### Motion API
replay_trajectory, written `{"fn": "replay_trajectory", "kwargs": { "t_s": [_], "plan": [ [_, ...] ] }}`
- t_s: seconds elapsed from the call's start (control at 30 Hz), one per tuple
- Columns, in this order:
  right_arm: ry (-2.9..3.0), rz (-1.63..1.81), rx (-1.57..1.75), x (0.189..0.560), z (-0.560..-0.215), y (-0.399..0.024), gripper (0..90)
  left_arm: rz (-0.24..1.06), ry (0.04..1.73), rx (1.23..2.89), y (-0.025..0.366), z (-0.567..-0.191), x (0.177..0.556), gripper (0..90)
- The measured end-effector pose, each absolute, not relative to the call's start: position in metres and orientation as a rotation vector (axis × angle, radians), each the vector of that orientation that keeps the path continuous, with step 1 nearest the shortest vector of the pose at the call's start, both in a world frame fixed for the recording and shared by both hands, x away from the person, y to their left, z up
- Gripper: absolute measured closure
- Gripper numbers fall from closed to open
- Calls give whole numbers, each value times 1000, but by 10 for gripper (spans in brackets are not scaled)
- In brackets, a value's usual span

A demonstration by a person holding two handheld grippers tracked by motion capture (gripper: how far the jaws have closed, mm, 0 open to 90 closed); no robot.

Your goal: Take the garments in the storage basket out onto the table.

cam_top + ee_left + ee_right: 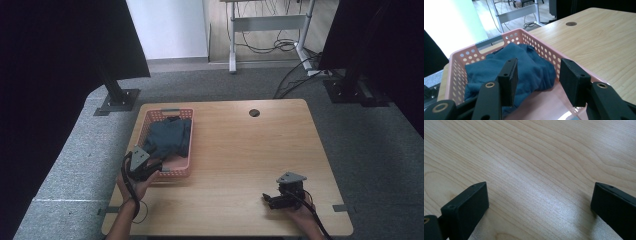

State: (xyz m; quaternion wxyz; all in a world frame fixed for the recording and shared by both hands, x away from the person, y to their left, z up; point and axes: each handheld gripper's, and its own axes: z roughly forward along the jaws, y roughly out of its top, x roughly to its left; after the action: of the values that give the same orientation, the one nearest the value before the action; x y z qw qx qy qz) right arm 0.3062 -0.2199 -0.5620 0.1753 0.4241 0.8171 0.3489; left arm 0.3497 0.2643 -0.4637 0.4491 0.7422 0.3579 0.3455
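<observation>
Inside the pink basket (534,42) at the table's (250,150) left: crumpled blue cloth (524,65) | left gripper (537,81) over basket's near edge, jaws apart, holding nothing | right gripper (539,205) low over bare wood, well apart, jaws wide, empty

From my high view, the pink basket's (167,172) near rim is partly hidden behind the left gripper (146,167). I can't tell what garment the crumpled blue cloth (524,67) is. My right gripper's (539,205) jaws are cut off by the frame's edges.
</observation>
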Motion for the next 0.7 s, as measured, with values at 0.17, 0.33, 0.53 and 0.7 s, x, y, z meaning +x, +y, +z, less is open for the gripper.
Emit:
{"fn": "replay_trajectory", "kwargs": {
  "t_s": [0.17, 0.33, 0.53, 0.7],
  "plan": [
    [2315, 988, 1201, 306, -562, -220, 9, 856, 884, 1862, 263, -463, 356, 492],
    [2315, 989, 1202, 306, -562, -220, 9, 839, 883, 1897, 261, -466, 363, 493],
    [2316, 987, 1203, 306, -562, -220, 9, 826, 880, 1917, 257, -467, 371, 491],
    [2316, 987, 1203, 306, -562, -220, 9, 806, 881, 1929, 255, -467, 378, 492]
  ]
}}
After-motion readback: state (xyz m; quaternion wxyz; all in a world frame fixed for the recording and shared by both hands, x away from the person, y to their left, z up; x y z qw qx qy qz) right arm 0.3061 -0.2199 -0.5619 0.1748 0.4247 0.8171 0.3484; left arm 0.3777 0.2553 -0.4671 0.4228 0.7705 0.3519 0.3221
